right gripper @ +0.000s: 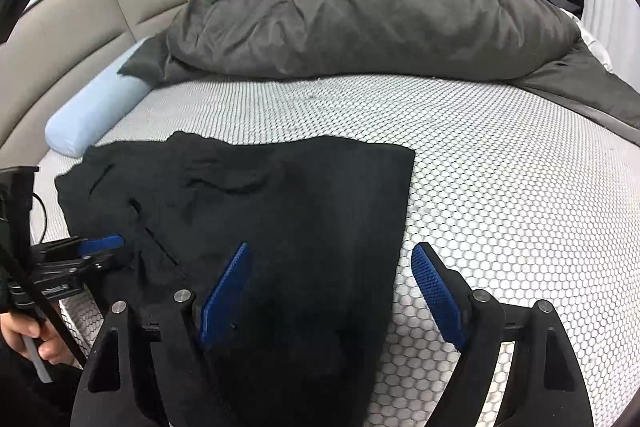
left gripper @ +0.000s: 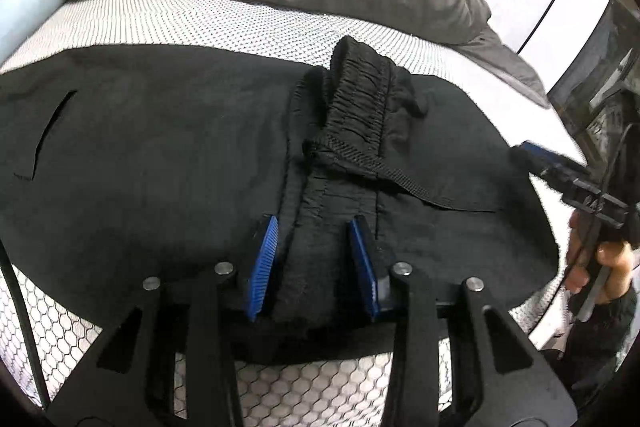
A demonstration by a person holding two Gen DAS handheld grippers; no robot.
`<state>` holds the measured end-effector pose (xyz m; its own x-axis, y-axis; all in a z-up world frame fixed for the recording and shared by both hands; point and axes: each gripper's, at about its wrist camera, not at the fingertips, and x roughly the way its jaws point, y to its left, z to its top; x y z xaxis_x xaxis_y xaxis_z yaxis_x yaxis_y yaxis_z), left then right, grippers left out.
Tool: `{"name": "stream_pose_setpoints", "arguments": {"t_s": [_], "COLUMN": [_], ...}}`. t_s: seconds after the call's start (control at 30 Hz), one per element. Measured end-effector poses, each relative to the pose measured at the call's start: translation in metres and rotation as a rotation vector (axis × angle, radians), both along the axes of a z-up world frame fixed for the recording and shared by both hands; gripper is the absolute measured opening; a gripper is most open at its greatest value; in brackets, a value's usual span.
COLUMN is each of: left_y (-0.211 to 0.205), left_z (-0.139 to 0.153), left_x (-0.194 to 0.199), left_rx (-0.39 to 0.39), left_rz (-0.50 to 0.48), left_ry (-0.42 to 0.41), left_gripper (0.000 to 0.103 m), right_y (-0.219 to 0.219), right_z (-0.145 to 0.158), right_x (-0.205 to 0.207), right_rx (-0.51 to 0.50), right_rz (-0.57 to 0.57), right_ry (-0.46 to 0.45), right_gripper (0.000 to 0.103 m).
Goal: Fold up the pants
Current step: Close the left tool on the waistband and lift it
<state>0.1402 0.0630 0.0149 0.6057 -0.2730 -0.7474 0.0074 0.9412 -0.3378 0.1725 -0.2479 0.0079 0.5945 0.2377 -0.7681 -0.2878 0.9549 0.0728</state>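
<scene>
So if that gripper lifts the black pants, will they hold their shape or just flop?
Probably flop: the black pants lie thin and creased on the mattress. The waistband bunched at the left gripper already buckles. They look light, so they should drape and trail.

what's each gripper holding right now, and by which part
The left gripper grips the black pants by a bunched fold near the waistband. The right gripper is open, holding nothing.

Matt black cloth pants (right gripper: 280, 211), honeycomb-textured mattress (right gripper: 500, 187), seemingly satiny duvet (right gripper: 360, 11)
</scene>
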Motion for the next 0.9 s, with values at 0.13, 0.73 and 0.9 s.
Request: {"name": "stream_pose_setpoints", "arguments": {"t_s": [0.13, 0.73, 0.9], "left_y": [0.020, 0.010, 0.037], "left_z": [0.003, -0.017, -0.024], "left_x": [-0.004, 0.103, 0.098], "left_rx": [-0.056, -0.258, -0.400], "left_rz": [0.036, -0.018, -0.012], "left_ry": [-0.007, 0.212, 0.228], "left_gripper": [0.046, 0.070, 0.070], "right_y": [0.005, -0.018, -0.033], "right_z": [-0.007, -0.018, -0.021], "right_x": [0.001, -0.017, -0.017], "right_rx": [0.012, 0.046, 0.051], "right_rz": [0.024, 0.004, -0.009], "right_ry": [0.034, 0.048, 0.066], "right_gripper": [0.084, 0.085, 0.085]}}
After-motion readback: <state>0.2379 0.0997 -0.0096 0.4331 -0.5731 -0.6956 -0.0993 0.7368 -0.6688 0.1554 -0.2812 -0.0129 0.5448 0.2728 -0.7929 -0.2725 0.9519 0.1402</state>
